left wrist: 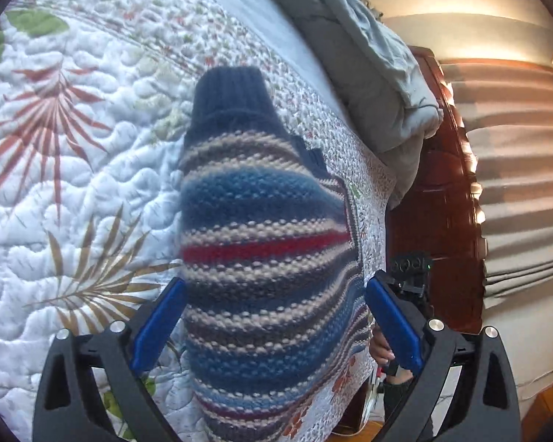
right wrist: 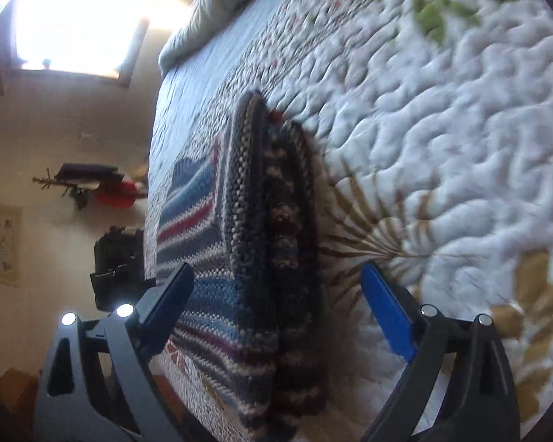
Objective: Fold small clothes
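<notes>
Blue-padded left gripper (left wrist: 274, 328) and right gripper (right wrist: 276, 316) both spread wide, gripping nothing, over the striped knitted sweater (left wrist: 261, 243).

no readable text, labels or numbers anywhere
</notes>
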{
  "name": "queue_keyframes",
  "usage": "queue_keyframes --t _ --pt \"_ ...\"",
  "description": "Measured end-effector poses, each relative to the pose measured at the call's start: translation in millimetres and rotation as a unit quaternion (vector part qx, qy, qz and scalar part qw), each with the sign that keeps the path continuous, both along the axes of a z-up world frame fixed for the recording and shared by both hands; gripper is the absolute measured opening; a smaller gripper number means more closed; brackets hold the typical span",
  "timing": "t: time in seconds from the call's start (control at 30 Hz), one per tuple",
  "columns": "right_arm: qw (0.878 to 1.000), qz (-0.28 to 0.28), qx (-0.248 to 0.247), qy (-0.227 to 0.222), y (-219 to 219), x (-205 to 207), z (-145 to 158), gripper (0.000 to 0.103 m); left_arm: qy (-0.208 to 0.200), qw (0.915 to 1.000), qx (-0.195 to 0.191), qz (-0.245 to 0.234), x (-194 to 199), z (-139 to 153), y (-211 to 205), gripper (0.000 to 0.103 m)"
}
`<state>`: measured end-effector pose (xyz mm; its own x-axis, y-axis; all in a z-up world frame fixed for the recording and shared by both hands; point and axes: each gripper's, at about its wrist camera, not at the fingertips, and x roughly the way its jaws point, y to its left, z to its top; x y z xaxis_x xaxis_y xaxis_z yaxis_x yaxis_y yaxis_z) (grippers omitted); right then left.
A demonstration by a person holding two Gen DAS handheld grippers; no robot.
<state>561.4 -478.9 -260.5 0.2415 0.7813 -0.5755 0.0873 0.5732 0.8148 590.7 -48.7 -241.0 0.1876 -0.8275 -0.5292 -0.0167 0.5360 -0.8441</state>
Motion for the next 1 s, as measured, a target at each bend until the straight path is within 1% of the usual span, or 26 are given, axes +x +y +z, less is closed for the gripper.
queue_keyframes --t 0.07,0.23,0.43,0.47,0.5,0.57,0.6,0.63,0.67,0.7,0.77,0.87,1.0 --pt "1.0 0.012 0.015 0.001 10.5 8.0 -6.0 0.093 0.001 0.9999 -0.001 -0.012 1.8 -6.0 -7.2 0.099" --pt "0.999 0.038 0.016 0.003 32.7 27.1 -8.8 0.094 0.006 0.9992 0.005 -0.038 6.6 -19.8 -22.5 0.099" --pt "0.998 0.068 -0.006 -0.007 59.8 37.4 -4.0 0.093 0.006 0.999 0.005 -0.044 9.3 -27.3 -26.2 0.099" --pt "0.998 0.067 -0.008 -0.008 61.2 37.1 -3.4 0.092 0.006 0.9988 0.005 -0.048 11.3 -28.0 -27.5 0.099" --pt "0.998 0.066 -0.014 -0.008 62.0 37.8 -3.8 0.087 0.005 0.9985 0.005 -0.053 12.2 -28.6 -29.0 0.099" --pt "0.997 0.066 -0.025 -0.008 64.8 35.7 -2.2 0.072 0.002 0.9981 0.005 -0.062 14.5 -28.2 -32.8 0.097" --pt "0.997 0.069 -0.028 -0.009 65.2 35.1 -2.2 0.062 0.001 0.9978 0.012 -0.065 15.0 -28.5 -33.7 0.091" --pt "0.997 0.07 -0.034 -0.01 64.4 33.9 -3.0 0.06 0.003 0.9975 0.022 -0.067 17.4 -28.7 -36.5 0.085" --pt "0.997 0.069 -0.038 -0.013 64.0 30.2 -3.7 0.057 0.006 0.9974 0.019 -0.069 18.0 -29.4 -37.1 0.076" --pt "0.997 0.067 -0.043 -0.015 65.0 29.7 -2.7 0.054 0.008 0.9975 0.025 -0.065 18.3 -29.0 -37.0 0.074" --pt "0.997 0.06 -0.052 -0.016 67.6 25.8 -3.6 0.051 0.008 0.9977 0.032 -0.06 17.0 -27.4 -36.7 0.066" --pt "0.996 0.053 -0.073 -0.019 74.1 22.4 2.5 0.046 0.009 0.9976 0.041 -0.055 14.6 -22.1 -37.8 0.06" --pt "0.992 0.037 -0.116 -0.034 86.2 14.2 26.0 0.04 0.001 0.9965 0.065 -0.052 10.5 -7.5 -40.2 0.056"
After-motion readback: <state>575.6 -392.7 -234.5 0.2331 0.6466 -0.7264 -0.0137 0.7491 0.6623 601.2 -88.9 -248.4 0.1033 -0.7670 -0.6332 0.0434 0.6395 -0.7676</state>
